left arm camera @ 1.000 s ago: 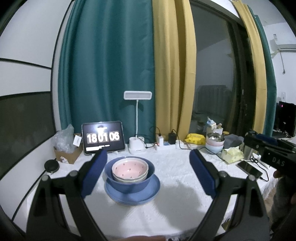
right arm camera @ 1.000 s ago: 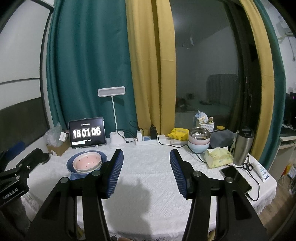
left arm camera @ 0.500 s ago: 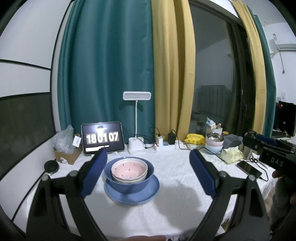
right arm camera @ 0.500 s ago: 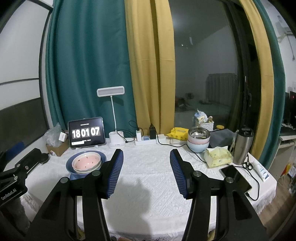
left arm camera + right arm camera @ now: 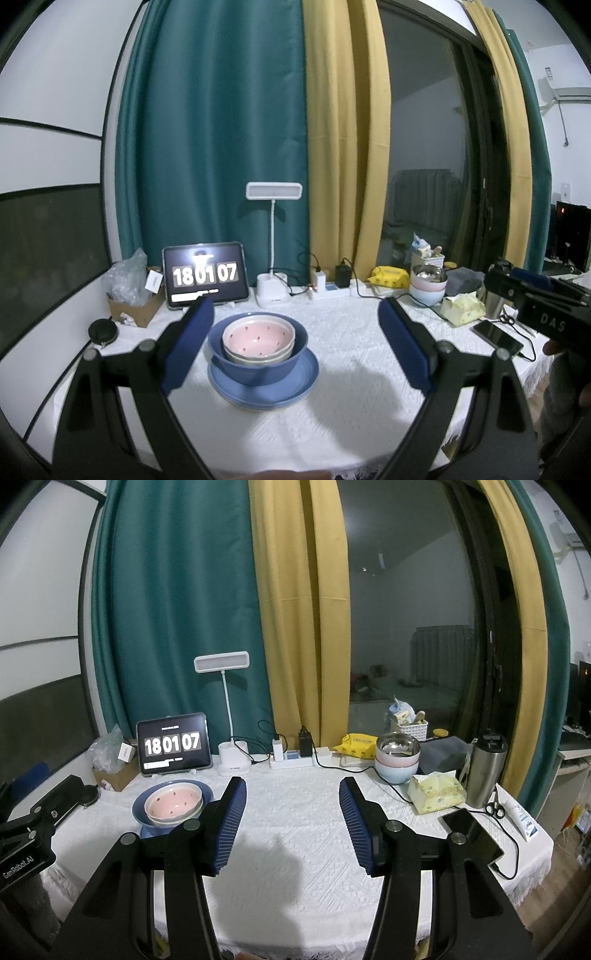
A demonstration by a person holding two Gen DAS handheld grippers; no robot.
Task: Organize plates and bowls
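Observation:
A pink spotted bowl (image 5: 258, 338) nests in a white bowl, inside a big blue bowl (image 5: 255, 363) that stands on blue plates (image 5: 264, 387) on the white tablecloth (image 5: 332, 417). My left gripper (image 5: 295, 325) hovers open in front of this stack, nothing between its blue pads (image 5: 190, 339). The same pink bowl (image 5: 171, 805) and its stack appear at the left in the right wrist view. My right gripper (image 5: 293, 805) stands open over bare cloth (image 5: 295, 867), empty. Another stack of bowls (image 5: 397, 760), steel on pink on pale blue, sits at the back right.
Along the back edge stand a clock tablet (image 5: 173, 744), a desk lamp (image 5: 231, 760), a power strip (image 5: 295, 762) with cables and a yellow packet (image 5: 356, 744). At the right lie a tissue pack (image 5: 436, 792), a steel tumbler (image 5: 484, 771), a phone (image 5: 471, 830) and scissors (image 5: 495, 808).
The tablet clock has ticked on one second. Neither gripper nor any dish has moved.

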